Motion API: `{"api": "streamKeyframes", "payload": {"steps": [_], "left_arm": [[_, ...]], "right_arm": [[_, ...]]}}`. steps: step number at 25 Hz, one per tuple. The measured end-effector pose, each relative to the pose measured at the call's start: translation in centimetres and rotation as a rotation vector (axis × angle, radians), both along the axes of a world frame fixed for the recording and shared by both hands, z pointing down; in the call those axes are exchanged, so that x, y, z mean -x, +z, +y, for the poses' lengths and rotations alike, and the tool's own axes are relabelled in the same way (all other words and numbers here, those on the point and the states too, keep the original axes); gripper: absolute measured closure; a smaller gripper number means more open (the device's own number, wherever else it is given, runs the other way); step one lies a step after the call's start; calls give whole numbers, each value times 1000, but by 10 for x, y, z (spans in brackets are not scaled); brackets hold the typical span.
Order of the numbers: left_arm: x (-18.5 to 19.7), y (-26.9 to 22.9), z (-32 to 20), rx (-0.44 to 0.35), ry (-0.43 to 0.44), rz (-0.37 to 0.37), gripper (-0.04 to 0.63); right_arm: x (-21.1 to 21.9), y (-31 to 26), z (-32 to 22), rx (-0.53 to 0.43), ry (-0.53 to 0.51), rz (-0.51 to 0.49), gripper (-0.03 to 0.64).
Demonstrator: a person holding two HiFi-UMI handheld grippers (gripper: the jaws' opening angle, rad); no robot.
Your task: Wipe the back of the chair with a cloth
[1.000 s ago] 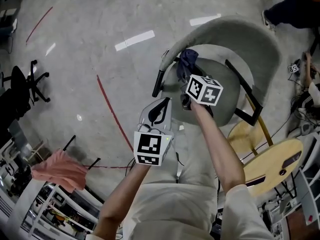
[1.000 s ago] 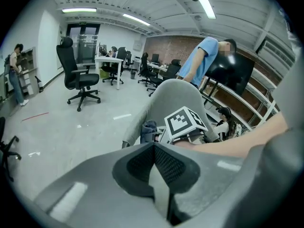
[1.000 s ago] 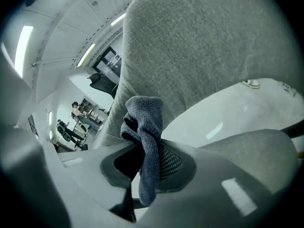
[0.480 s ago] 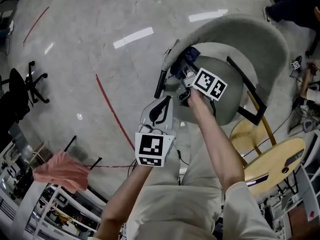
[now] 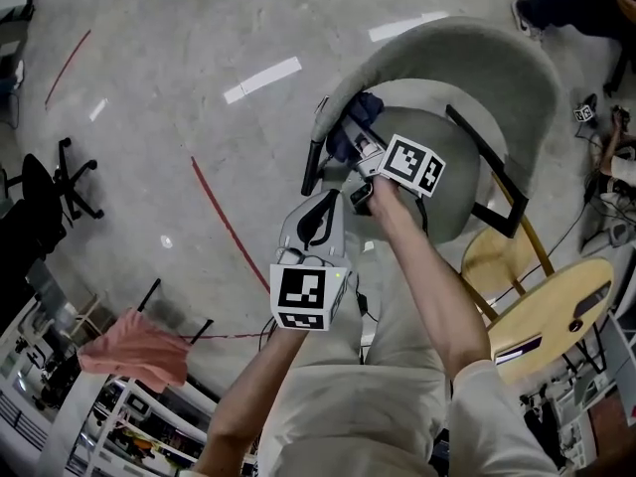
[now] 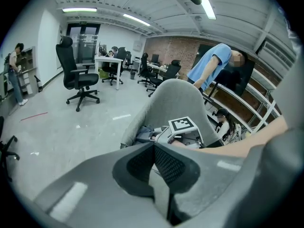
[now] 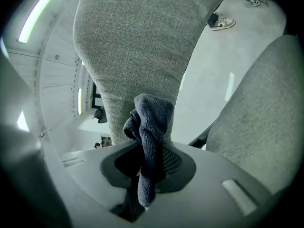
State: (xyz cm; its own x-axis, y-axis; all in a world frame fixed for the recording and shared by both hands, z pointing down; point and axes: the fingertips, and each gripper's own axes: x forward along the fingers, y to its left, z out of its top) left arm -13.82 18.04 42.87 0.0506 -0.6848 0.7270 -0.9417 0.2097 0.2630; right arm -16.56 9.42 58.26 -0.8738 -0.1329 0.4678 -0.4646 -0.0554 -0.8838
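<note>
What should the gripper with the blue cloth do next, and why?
Probably press the cloth against the chair back and slide it along the curve. The right gripper is shut on the cloth, which bunches up right in front of the grey fabric, so a wipe stroke looks ready.

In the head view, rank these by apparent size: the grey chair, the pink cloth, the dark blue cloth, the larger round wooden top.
1. grey chair
2. larger round wooden top, partly covered by the person's arm
3. pink cloth, somewhat smaller than the top
4. dark blue cloth, bunched and partly hidden
</note>
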Motion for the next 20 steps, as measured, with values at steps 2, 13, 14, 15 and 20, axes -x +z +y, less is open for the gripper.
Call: {"api": "streamKeyframes", "payload": {"steps": [2,13,14,15,20], "left_arm": [[-3,-1,-1,0,6,1,594],[-15,-9,-7,-13,12,-3,594],[-15,-10,-8,-13,12,-2,594],[-16,-11,-9,-15,12,-4,594],[-24,-15,-14,-21,20,2,594]], "right_arm": [[1,-7,0,3,2,-23,540],[2,-46,-2,6,12,-149,540],[3,-52,-2,2,5,-170,540],[3,-57,-1,-1,-6,-194,540],[-4,-82,-2,-6,-32,-300,540]]}}
